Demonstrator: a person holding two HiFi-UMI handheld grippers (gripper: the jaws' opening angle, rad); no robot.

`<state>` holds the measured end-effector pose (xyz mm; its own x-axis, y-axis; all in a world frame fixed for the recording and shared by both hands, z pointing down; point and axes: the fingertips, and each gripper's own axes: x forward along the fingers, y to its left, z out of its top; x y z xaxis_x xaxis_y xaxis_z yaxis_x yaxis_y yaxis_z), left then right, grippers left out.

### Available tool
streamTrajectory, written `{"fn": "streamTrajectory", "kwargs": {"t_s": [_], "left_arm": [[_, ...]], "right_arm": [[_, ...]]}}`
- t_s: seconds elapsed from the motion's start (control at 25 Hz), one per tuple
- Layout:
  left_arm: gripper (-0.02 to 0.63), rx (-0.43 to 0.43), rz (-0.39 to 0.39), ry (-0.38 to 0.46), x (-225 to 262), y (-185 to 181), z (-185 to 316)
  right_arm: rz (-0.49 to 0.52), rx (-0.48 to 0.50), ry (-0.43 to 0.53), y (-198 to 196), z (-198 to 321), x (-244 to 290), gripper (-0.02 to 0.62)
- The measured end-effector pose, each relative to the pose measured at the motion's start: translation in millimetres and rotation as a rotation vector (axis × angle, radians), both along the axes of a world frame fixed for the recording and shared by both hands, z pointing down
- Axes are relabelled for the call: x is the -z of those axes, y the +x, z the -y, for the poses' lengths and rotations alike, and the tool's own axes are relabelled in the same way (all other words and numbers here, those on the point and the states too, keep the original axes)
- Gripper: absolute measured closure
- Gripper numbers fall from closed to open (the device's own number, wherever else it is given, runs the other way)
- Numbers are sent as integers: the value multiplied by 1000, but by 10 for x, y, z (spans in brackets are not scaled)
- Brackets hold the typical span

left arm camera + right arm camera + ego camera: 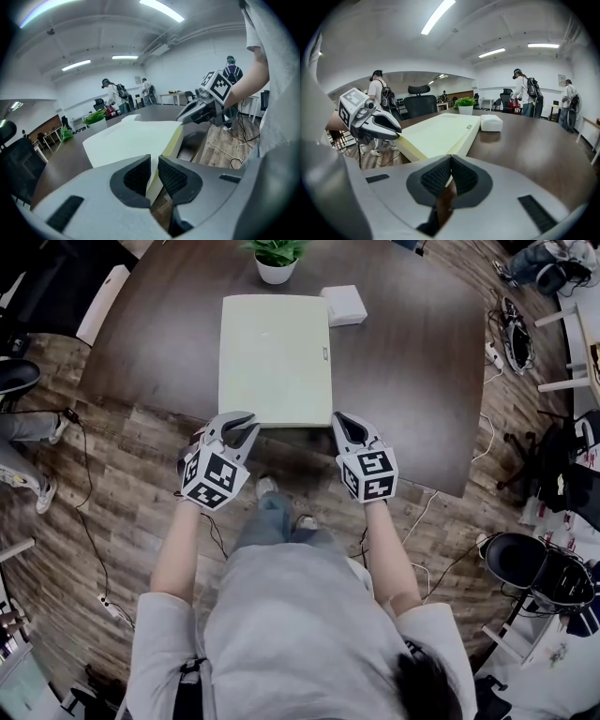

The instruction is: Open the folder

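Observation:
A pale yellow-green folder [275, 357] lies closed and flat on the dark table [417, 381], its near edge at the table's front edge. My left gripper [251, 423] sits at the folder's near left corner, open by only a narrow gap; in the left gripper view [154, 158] the folder's corner [136, 140] shows through that gap, just beyond the pads. At the near right corner my right gripper [339, 420] is shut with nothing in it; its pads [440, 176] meet in front of the folder [440, 133]. Each gripper view shows the other gripper: right [187, 114], left [393, 129].
A potted plant [276, 257] and a small white box [343, 305] stand beyond the folder's far edge. Cables run over the wooden floor [112, 484]. Office chairs [525, 563] stand at the right. People [527, 96] stand far off in the room.

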<state>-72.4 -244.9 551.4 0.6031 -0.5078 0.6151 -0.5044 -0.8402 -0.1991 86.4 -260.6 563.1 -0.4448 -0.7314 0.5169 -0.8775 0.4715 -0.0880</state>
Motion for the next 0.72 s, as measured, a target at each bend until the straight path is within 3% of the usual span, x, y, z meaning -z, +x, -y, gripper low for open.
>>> {"fn": "streamTrajectory", "kwargs": {"t_s": [0.2,0.4,0.56,0.72], "left_arm": [[568,14,-23,6,11,-3,-11],[572,109,-157,11,237,-99,86],[572,140,-177,26,279,-131,22],[572,234,-249,58,402,-264,51]], "right_arm": [[-24,13,-7,-43,-7,-29,581],[-27,14,-7,-40,5,-21,581],[-29,11,-10,-23,-12,-20,581],[-48,19,-6,-39,-11,-24,581]]}}
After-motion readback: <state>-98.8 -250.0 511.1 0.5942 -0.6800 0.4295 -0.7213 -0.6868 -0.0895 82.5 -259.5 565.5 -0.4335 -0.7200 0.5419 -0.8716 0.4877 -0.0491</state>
